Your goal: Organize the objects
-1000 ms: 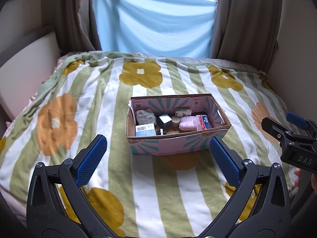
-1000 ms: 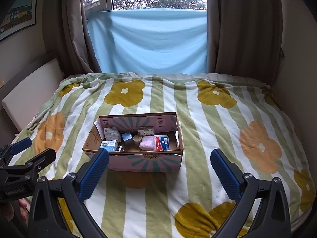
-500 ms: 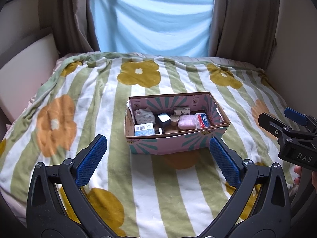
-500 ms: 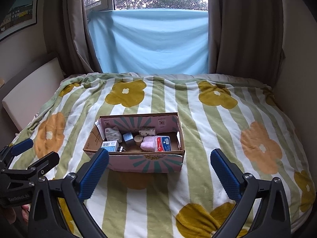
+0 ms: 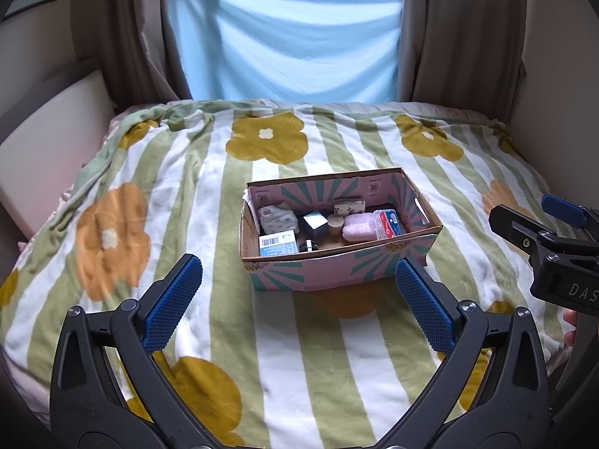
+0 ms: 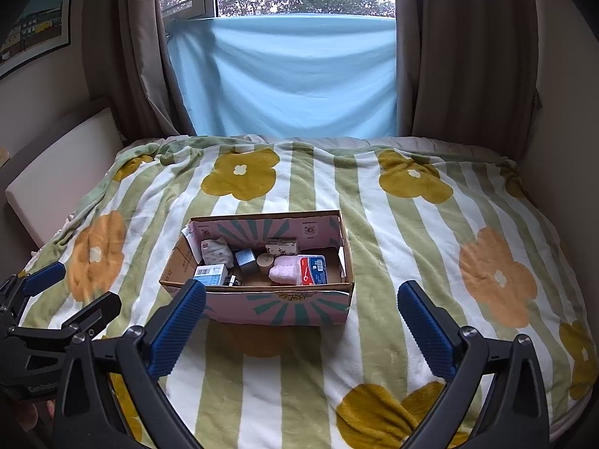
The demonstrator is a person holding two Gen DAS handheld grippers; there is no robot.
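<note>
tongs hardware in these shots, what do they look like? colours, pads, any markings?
Both tongs, left and right, are matte black plastic clamp-style frames with silver pivot rivets. Each finger carries a royal-blue pad with fine knurled grip texture. The right unit's body reads "DAS" in pale letters. No cables or sleeves visible.

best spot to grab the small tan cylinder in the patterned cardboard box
Take the small tan cylinder by its round sides, coming straight down from above. It stands upright on the floor of the patterned cardboard box, walls all round, a grey cube and fluffy pink bundle close beside it.
</note>
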